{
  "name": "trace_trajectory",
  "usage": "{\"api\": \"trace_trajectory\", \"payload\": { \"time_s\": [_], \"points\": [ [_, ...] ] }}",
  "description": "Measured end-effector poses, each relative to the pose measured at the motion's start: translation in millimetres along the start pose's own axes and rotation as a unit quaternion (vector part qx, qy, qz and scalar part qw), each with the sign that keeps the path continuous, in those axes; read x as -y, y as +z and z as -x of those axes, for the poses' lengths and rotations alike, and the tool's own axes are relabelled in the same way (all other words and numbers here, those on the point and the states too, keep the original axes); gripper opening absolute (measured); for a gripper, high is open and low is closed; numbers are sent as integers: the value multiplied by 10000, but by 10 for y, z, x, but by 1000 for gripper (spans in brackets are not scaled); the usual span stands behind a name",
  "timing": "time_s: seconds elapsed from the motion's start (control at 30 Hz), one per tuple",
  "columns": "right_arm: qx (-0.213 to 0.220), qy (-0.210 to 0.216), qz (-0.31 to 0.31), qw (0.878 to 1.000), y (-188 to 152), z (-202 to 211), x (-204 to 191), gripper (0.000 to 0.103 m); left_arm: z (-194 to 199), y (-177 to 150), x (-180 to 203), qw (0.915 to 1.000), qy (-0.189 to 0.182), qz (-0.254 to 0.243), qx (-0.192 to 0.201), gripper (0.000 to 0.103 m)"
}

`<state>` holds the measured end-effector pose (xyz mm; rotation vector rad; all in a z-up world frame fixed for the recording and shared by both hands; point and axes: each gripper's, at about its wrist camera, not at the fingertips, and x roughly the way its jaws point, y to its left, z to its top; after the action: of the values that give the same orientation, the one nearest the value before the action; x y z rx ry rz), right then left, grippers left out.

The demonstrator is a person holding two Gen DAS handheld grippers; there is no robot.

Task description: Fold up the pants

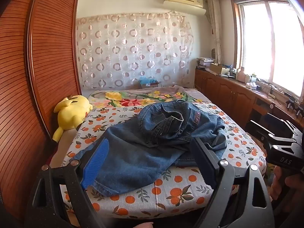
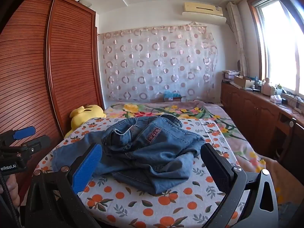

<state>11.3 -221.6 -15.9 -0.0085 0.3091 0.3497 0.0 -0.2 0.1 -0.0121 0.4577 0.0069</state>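
A pair of blue denim pants (image 1: 152, 140) lies crumpled in a heap on the orange-print bedsheet (image 1: 171, 195), waistband bunched on top, one leg stretched toward the near left. It also shows in the right wrist view (image 2: 148, 152). My left gripper (image 1: 150, 163) is open, fingers wide apart, held just above the near part of the pants, empty. My right gripper (image 2: 152, 169) is open too, its fingers either side of the heap, empty. The right gripper also shows at the right edge of the left wrist view (image 1: 281, 144), and the left gripper at the left edge of the right wrist view (image 2: 22, 138).
A yellow plush toy (image 1: 71, 112) lies at the bed's left edge against a wooden slatted wardrobe (image 1: 38, 76). A floral blanket (image 1: 142, 96) covers the far half of the bed. Wooden cabinets (image 1: 237, 96) with clutter run along the right under the window.
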Motion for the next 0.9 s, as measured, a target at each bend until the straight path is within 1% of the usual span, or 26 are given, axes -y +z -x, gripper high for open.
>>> {"api": "trace_trajectory", "payload": {
  "time_s": [0.33,0.5,0.9],
  "points": [
    [22,20,-3,10000,-11,18,9,103,-1,0,0,10000,-1,-4,-11,88],
    [-19,12,-12,10000,3,-35,4,103,0,0,0,10000,-3,-8,-10,88],
    [17,-4,3,10000,0,21,2,103,58,38,21,10000,-16,-1,20,88]
  ]
}}
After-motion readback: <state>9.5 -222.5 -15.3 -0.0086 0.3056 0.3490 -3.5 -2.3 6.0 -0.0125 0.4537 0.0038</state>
